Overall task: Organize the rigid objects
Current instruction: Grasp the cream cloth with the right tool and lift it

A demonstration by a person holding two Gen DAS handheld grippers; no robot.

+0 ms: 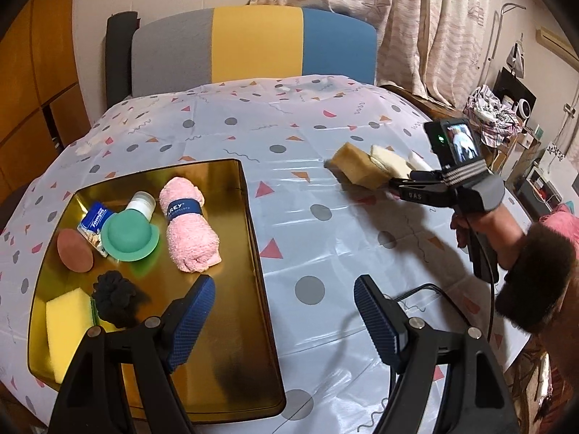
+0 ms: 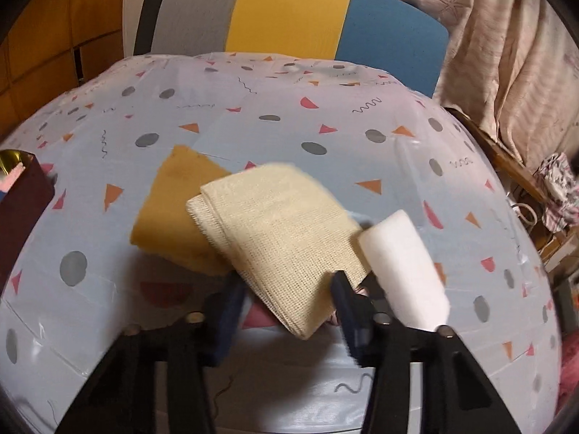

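Two tongs (image 1: 282, 320), woven cream cloth (image 2: 286, 238), gold tray (image 1: 231, 325)

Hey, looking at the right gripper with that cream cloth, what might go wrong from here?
1. The right gripper straddles only a corner of the folded cream cloth; it may unfold or slip when lifted.
2. The white block touches the right finger and the yellow-brown sponge lies partly under the cloth, so either could be dragged along.
3. The gold tray is crowded at its left; a careless drop could knock the green hat.
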